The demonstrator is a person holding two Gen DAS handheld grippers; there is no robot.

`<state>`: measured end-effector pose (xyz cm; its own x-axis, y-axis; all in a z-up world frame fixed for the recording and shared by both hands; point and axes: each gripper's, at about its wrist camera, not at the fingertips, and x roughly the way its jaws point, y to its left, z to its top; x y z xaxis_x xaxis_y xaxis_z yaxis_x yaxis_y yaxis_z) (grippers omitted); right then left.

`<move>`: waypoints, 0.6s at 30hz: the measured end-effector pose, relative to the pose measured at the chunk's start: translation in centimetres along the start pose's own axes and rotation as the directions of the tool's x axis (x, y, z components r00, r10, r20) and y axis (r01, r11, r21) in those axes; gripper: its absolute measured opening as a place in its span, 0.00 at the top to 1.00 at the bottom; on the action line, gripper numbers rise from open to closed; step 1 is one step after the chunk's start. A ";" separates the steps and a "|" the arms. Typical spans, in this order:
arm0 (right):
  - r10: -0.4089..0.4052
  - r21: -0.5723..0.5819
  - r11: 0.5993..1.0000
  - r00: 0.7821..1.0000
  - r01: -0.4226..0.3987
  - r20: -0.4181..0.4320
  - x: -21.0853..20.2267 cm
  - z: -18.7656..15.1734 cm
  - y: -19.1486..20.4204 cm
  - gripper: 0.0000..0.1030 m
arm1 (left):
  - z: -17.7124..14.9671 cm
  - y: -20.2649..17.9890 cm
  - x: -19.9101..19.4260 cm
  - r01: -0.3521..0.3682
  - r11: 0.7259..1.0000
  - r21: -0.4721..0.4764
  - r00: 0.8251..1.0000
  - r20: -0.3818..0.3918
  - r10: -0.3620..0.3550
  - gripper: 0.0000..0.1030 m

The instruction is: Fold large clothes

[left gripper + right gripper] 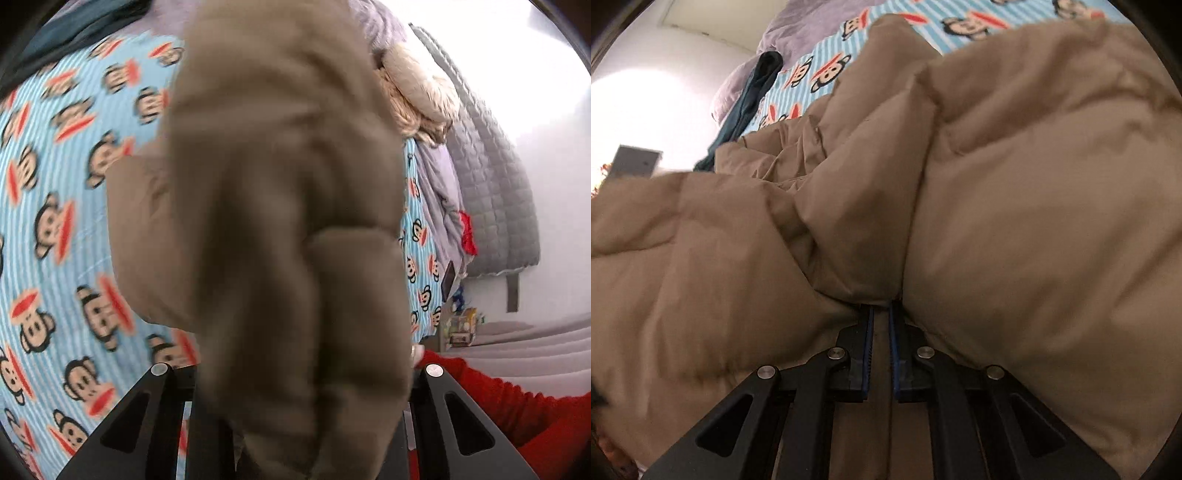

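Lying on monkey-print bedsheet (55,221), tan coat (1034,203).

Monkey-print bedsheet (55,184), grey quilted headboard (495,192)

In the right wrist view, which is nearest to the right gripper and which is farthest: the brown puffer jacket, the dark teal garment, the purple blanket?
1. The brown puffer jacket: pinched at the right gripper, filling the foreground.
2. The dark teal garment: beyond the jacket, upper left, on the monkey-print sheet.
3. The purple blanket: farthest, at the top left edge of the bed.
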<state>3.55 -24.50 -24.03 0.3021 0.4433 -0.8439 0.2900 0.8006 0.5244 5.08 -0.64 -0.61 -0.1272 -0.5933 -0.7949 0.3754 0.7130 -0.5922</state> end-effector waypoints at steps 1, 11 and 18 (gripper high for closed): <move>0.021 0.004 1.000 1.000 -0.021 -0.010 0.1 0.1 -0.3 0.95 | 0.3 -1.5 0.6 -0.015 1.000 0.012 1.000 -0.007 0.015 0.72; 0.150 0.074 0.987 0.984 -0.143 -0.097 0.1 1.2 -2.7 1.00 | 1.9 -10.3 6.4 -0.194 0.973 0.123 0.978 -0.054 0.201 0.70; 0.081 0.071 0.994 0.997 -0.081 0.009 -9.0 1.4 -6.9 0.96 | 2.7 -12.5 11.2 -0.144 0.978 0.153 0.981 -0.109 0.162 0.46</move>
<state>0.09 -34.60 -19.94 0.3330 0.5027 -0.7977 0.3281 0.7314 0.5979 1.40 -17.20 -1.77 -0.1640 -0.4260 -0.8897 0.5262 0.7251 -0.4442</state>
